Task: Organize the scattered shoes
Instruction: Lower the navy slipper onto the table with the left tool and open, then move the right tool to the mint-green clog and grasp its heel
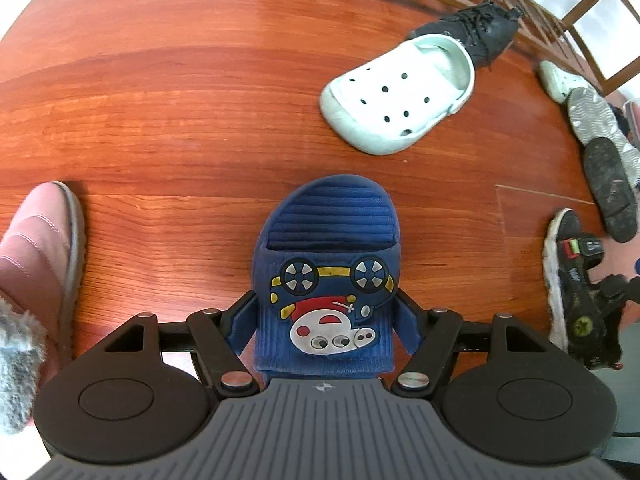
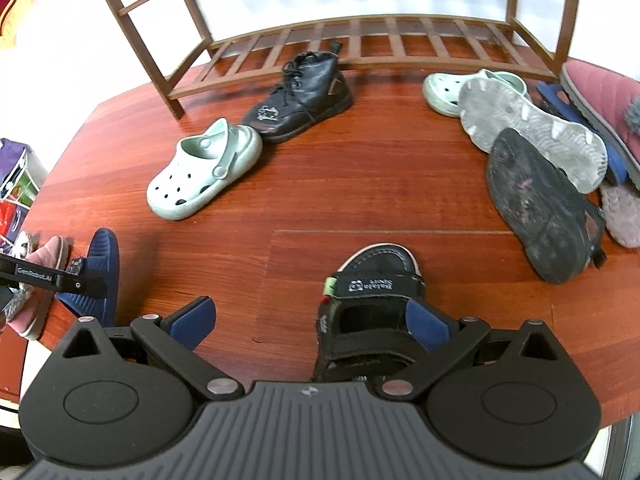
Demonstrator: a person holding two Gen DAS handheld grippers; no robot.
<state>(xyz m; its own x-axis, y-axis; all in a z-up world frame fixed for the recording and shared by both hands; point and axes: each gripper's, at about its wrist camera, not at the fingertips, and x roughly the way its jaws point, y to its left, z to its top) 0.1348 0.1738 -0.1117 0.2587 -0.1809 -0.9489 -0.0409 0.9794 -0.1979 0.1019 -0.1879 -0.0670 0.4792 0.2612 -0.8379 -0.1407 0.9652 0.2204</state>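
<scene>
Wooden shoe rack [image 2: 360, 40] holds no shoes; a black boot [image 2: 304, 96] lies just before it. Nearer, the left gripper [image 1: 324, 320] clasps a blue slipper [image 1: 328, 264], while the right gripper [image 2: 312, 320], spread wide, straddles a black sandal [image 2: 368, 312].

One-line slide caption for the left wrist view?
Left gripper clamps a blue cartoon-car slipper over the wooden floor, mint clog ahead.

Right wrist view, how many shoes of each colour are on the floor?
Mint clogs: 2
Pink slippers: 2
Blue slippers: 2
Black boot: 1
Black sandal: 1
Upturned shoes: 2
Total: 10, plus an unclear fuzzy piece at right
</scene>
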